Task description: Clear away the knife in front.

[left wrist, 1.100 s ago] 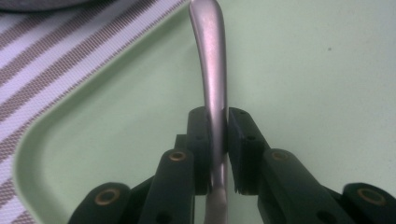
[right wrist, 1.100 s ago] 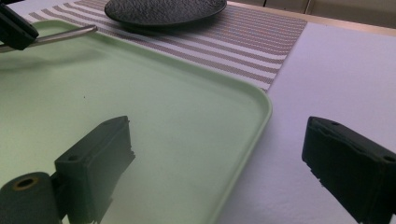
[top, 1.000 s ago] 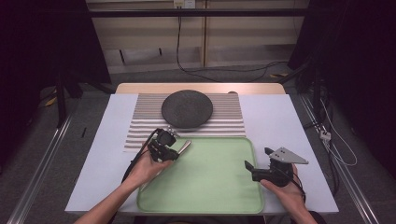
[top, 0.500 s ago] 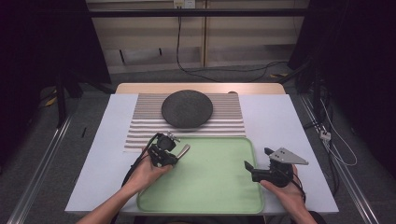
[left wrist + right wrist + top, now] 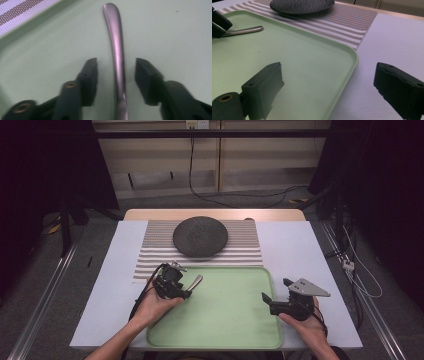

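The left tongs (image 5: 116, 72) stand spread on either side of a metal utensil handle (image 5: 117, 50), neither jaw touching it. The handle lies flat on the green tray (image 5: 225, 320), near its left far corner. It looks stiff, light and slippery; a hold mid-handle seems safest. The right tongs (image 5: 329, 87) are spread wide over the tray's right rim, pinching nothing. Farther off, a dark plate (image 5: 200, 236) sits on the striped mat (image 5: 150, 255) on the worktop (image 5: 300, 250).

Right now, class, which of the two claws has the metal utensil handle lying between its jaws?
The left claw, over the green tray's left side: the metal handle runs between its open jaws, untouched. The right claw straddles the tray's right rim.
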The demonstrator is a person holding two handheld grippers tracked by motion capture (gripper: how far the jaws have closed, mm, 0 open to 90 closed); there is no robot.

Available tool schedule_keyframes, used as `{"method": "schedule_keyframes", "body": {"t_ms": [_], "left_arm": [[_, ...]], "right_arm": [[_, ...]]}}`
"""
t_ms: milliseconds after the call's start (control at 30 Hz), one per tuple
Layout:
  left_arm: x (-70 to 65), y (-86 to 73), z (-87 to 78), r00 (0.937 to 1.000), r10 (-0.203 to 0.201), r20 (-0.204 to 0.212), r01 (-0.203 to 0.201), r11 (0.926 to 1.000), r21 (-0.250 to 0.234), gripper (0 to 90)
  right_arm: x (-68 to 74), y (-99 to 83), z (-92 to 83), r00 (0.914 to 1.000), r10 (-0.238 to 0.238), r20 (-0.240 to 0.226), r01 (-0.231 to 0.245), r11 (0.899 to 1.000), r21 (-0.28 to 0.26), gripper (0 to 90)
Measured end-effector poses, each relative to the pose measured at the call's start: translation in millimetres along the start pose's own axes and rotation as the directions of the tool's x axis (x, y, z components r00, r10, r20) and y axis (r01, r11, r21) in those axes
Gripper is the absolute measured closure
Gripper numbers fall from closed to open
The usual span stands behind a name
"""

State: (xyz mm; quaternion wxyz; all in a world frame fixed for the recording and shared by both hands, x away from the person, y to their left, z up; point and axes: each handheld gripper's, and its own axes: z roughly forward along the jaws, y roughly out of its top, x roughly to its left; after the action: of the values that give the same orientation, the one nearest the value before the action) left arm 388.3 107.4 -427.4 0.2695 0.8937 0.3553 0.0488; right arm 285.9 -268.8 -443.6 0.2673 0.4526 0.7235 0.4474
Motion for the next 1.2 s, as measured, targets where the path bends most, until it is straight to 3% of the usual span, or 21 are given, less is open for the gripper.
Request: {"method": "schedule_keyframes", "body": {"t_ms": [100,167,267,333,433,467,533,600,733,800,867,933,1000,1033,1067,1133,1167,1200], "left_arm": [[4.0,1.0,-0.2,0.9999,-0.012,-0.005,0.012,0.9991,-0.040,30.7],[4.5,1.6,-1.0,0.9998,-0.008,-0.018,0.007,0.9980,-0.063,25.7],[3.8,1.8,-2.7,0.9999,-0.011,-0.006,0.011,0.9957,-0.092,17.5],[1.6,1.7,-4.7,0.9995,0.027,-0.015,-0.029,0.9944,-0.101,13.3],[-3.5,1.1,-7.9,0.9978,0.064,-0.016,-0.065,0.9878,-0.142,19.8],[-5.8,0.8,-8.6,0.9962,0.084,-0.024,-0.087,0.9835,-0.159,30.1],[-9.8,1.2,-9.1,0.9937,0.109,-0.026,-0.112,0.9776,-0.178,31.3],[-13.2,1.4,-8.5,0.9916,0.128,-0.017,-0.129,0.9740,-0.186,40.1],[-20.4,0.9,-3.0,0.9859,0.167,-0.010,-0.166,0.9712,-0.171,56.9],[-23.4,0.5,0.3,0.9841,0.177,0.003,-0.175,0.9708,-0.164,60.6],[-27.3,0.1,3.6,0.9788,0.204,-0.015,-0.204,0.9676,-0.149,68.6],[-27.6,0.5,5.6,0.9792,0.203,0.000,-0.201,0.9693,-0.142,75.1],[-28.4,1.0,7.3,0.9747,0.223,-0.011,-0.223,0.9664,-0.128,81.5],[-28.2,1.1,8.8,0.9777,0.210,0.004,-0.208,0.9698,-0.128,84.5],[-27.7,1.1,9.6,0.9759,0.218,0.002,-0.217,0.9699,-0.111,88.0],[-28.8,0.4,12.8,0.9762,0.216,-0.019,-0.217,0.9708,-0.102,90.0],[-28.2,0.6,13.6,0.9732,0.228,-0.031,-0.230,0.9695,-0.086,90.0],[-27.1,1.2,14.0,0.9740,0.226,-0.020,-0.226,0.9699,-0.090,90.0]], "right_arm": [[-0.6,0.0,0.0,1.0000,0.003,-0.004,-0.003,1.000,-0.002,8.7],[-0.7,0.0,0.2,1.0000,0.003,-0.004,-0.003,1.000,-0.001,8.7],[-0.6,-0.2,0.0,1.0000,0.003,-0.005,-0.003,1.000,-0.001,8.7],[-0.4,-0.4,-0.7,1.0000,0.006,-0.005,-0.006,1.000,-0.002,8.7],[-1.0,-0.4,-0.6,0.9999,0.008,-0.007,-0.008,1.000,-0.002,8.5],[-1.3,-0.3,-0.4,0.9999,0.009,-0.007,-0.009,1.000,-0.002,8.5],[-1.4,-0.3,0.4,0.9999,0.008,-0.007,-0.008,1.000,0.001,8.5],[-1.3,-0.2,0.7,1.0000,0.006,-0.008,-0.006,1.000,0.000,8.5],[-1.0,-0.1,0.8,1.0000,0.002,-0.005,-0.002,1.000,0.001,8.5],[-1.0,0.0,0.8,1.0000,0.002,-0.004,-0.002,1.000,0.001,8.5],[-0.4,0.1,0.6,1.0000,0.002,-0.005,-0.002,1.000,0.002,8.5],[-0.4,0.1,0.6,1.0000,0.002,-0.003,-0.002,1.000,0.003,8.5],[-0.8,0.1,0.4,1.0000,0.003,0.000,-0.003,1.000,0.001,8.5],[-0.9,0.1,0.2,1.0000,0.003,0.000,-0.003,1.000,0.000,8.6],[-0.7,0.1,0.1,1.0000,0.003,0.000,-0.003,1.000,0.000,8.6],[-0.6,0.2,0.2,1.0000,0.000,0.000,0.000,1.000,-0.002,8.5],[-0.5,0.2,0.4,1.0000,0.003,0.000,-0.003,1.000,0.001,8.6],[-0.4,0.2,0.6,1.0000,0.003,0.001,-0.003,1.000,0.003,8.5]]}}
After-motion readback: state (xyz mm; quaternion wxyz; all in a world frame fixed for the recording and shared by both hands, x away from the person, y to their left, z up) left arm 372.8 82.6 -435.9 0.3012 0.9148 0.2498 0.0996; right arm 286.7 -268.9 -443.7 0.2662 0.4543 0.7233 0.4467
